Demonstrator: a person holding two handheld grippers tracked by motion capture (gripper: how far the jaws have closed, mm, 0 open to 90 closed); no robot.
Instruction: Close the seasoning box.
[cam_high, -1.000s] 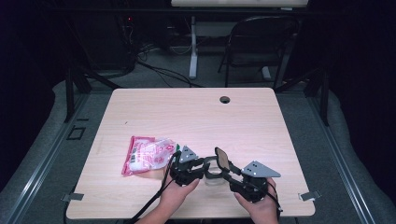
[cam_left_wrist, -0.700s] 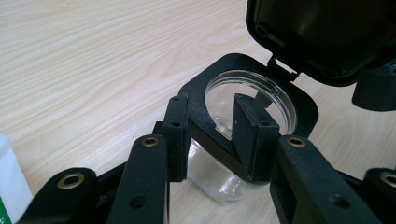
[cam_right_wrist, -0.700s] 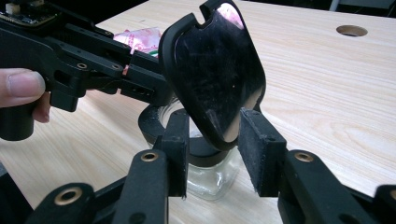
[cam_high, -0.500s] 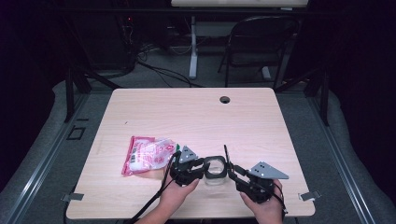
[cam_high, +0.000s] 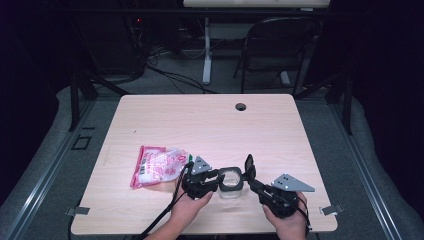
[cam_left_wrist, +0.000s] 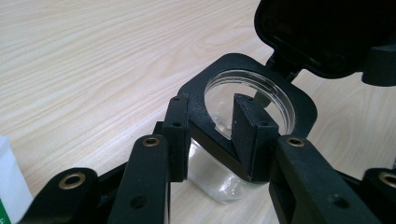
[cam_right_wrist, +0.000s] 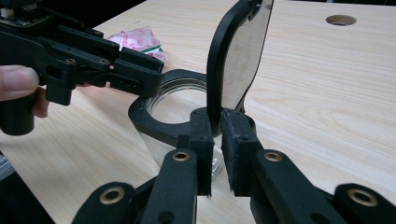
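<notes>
Now the clear jar (cam_high: 231, 189) with its black square collar (cam_high: 230, 178) stands near the bottom centre of the high view, on the pale wooden table (cam_high: 210, 125), between the two hands; its hinged black lid (cam_high: 248, 166) stands upright at the right edge of the collar, the mouth wide open. Compared with a second ago, the lid no longer lies tilted back over the right side; it has been drawn up toward vertical, and the right gripper (cam_high: 252, 181) has slid in closer to the jar. Its jaws have just been closing, and in the right gripper view they stand narrow on either side of the lid's lower edge by the hinge (cam_right_wrist: 215, 122), the pads seemingly pressed on it; so I judge the lid is now pinched rather than merely nudged. The left gripper (cam_high: 216, 181) has not shifted; in the left gripper view its jaws grip the collar's rim (cam_left_wrist: 212, 130), one pad outside and one inside the mouth, steadying the jar. A pink and white packet (cam_high: 157, 166) lies on the table just left of the left gripper, at the lower left of the high view, untouched. With the lid under control and the jar braced, the work seems to be at the point of swinging the lid, probably down to shut.
</notes>
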